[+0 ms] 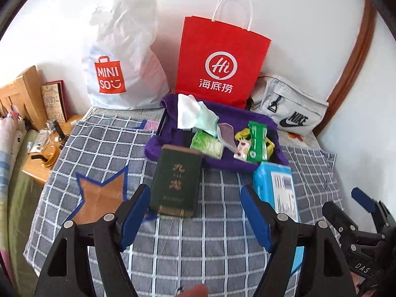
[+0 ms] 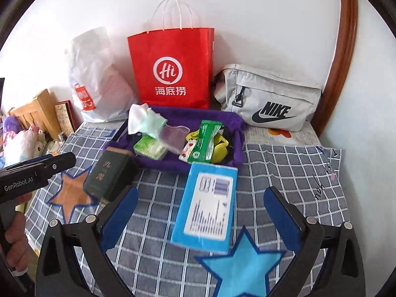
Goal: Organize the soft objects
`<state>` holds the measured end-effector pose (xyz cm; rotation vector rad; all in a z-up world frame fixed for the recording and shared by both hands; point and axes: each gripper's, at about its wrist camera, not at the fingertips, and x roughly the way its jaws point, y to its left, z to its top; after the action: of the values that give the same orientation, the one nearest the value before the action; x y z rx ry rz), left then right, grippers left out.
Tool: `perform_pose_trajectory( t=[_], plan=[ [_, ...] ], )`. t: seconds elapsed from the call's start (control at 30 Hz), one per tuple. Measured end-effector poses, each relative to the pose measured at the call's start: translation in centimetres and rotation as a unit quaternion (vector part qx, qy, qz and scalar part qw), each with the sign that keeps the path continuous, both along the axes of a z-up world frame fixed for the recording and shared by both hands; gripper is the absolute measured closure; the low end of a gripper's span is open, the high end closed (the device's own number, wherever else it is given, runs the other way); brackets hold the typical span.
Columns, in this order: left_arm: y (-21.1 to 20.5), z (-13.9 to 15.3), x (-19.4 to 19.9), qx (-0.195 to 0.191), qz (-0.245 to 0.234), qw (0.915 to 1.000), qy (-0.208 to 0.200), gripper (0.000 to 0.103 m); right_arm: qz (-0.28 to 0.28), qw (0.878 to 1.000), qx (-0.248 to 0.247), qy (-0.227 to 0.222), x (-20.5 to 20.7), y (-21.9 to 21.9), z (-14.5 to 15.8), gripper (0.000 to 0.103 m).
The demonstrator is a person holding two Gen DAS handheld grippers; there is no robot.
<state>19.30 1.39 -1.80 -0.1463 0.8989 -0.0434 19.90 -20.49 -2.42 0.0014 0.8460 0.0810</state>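
Both grippers, left gripper (image 1: pixel 195 212) and right gripper (image 2: pixel 200 212), jaws wide, empty. Socks (image 2: pixel 146 121) at purple tray (image 2: pixel 232 121) back-left corner: light, floppy; pinch bunched middle.

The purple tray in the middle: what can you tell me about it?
The purple tray is a shallow, fuzzy, cloth-like rectangular bin with soft raised walls, lying flat on the checked cloth in front of the red paper bag. It holds white and mint cloths, a green tissue pack, a green wrapper and small yellow bits. A dark green box and a blue packet sit against its near edge.
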Motion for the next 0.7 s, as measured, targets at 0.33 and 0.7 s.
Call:
perform_pose_trajectory(
  t=[0.33,0.7],
  plan=[
    [-1.9,1.2,-8.9,0.036,0.009,0.9990,-0.022,0.023,0.021,0.999,-0.010,-0.042,-9.9,0.4,1.5,0.003],
    [-2.6,3.3,-15.5,0.049,0.005,0.9968,-0.062,0.018,0.018,0.997,0.016,-0.068,-17.0,-0.5,2.5,0.003]
  ],
)
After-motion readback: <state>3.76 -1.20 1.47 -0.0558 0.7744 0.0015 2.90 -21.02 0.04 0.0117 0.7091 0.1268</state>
